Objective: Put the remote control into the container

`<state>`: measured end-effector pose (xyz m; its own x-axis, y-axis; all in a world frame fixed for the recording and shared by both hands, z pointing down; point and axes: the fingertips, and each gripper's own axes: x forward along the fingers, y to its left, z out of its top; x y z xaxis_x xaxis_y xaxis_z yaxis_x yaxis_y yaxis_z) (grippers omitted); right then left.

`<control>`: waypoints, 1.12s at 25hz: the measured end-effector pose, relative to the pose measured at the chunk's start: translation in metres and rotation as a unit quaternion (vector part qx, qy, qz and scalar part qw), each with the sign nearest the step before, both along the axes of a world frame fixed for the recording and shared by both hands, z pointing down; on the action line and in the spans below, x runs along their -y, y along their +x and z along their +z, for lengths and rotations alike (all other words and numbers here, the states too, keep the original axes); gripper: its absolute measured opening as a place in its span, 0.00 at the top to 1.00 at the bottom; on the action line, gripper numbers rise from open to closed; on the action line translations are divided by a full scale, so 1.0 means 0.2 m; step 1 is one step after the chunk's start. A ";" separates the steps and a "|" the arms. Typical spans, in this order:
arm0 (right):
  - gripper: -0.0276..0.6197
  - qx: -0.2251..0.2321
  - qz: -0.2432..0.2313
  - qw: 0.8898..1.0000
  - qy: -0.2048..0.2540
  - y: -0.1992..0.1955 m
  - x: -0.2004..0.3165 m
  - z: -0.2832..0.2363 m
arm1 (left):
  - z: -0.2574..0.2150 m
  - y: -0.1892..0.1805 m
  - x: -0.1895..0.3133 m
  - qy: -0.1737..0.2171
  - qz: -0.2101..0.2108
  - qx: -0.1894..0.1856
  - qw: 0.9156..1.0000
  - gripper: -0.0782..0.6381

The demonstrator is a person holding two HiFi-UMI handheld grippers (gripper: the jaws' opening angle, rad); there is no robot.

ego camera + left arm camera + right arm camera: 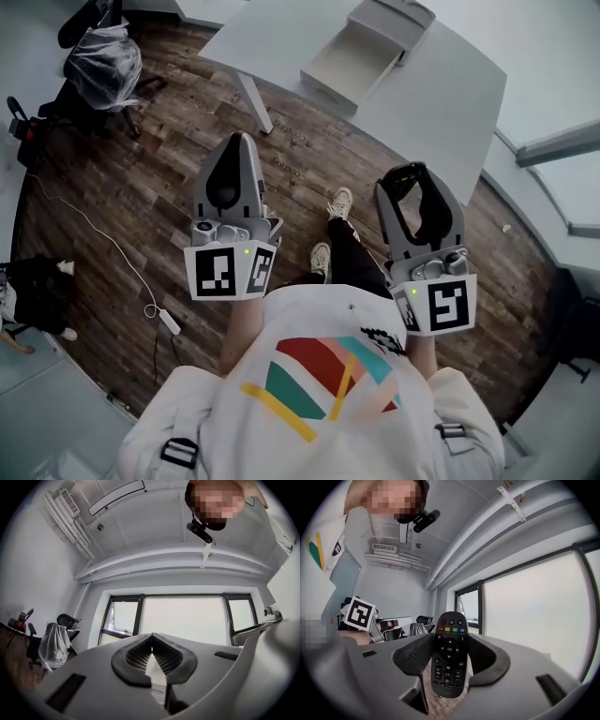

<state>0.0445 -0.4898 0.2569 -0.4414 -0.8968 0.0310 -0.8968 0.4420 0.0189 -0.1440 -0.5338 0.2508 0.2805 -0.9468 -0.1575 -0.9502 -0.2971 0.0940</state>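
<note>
Open floor beneath left gripper and right gripper, table and its slanted leg ahead, container on top.

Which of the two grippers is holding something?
The right gripper: the remote control sits between its fingers; the left gripper is shut and empty.

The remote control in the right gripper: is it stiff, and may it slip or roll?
Probably stiff: the remote control looks straight though the right gripper clamps only its sides. Its smooth shell may slip between the ribbed pads. Long and flat, it should lie still, not roll.
</note>
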 end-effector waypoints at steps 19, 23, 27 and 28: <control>0.60 -0.011 -0.024 1.000 -0.003 0.04 1.15 0.08 | -0.12 -0.20 0.86 0.028 -0.076 0.041 0.996 0.88; 0.59 -0.008 -0.022 1.000 -0.018 0.10 1.31 0.14 | -0.16 -0.18 0.96 0.042 -0.085 0.046 0.994 0.88; 0.60 -0.015 -0.030 0.999 -0.024 0.10 1.42 0.19 | -0.12 -0.19 1.03 0.039 -0.093 0.047 0.994 0.88; 0.60 -0.018 -0.032 0.999 -0.029 0.10 1.44 0.21 | -0.12 -0.19 1.04 0.038 -0.094 0.048 0.994 0.88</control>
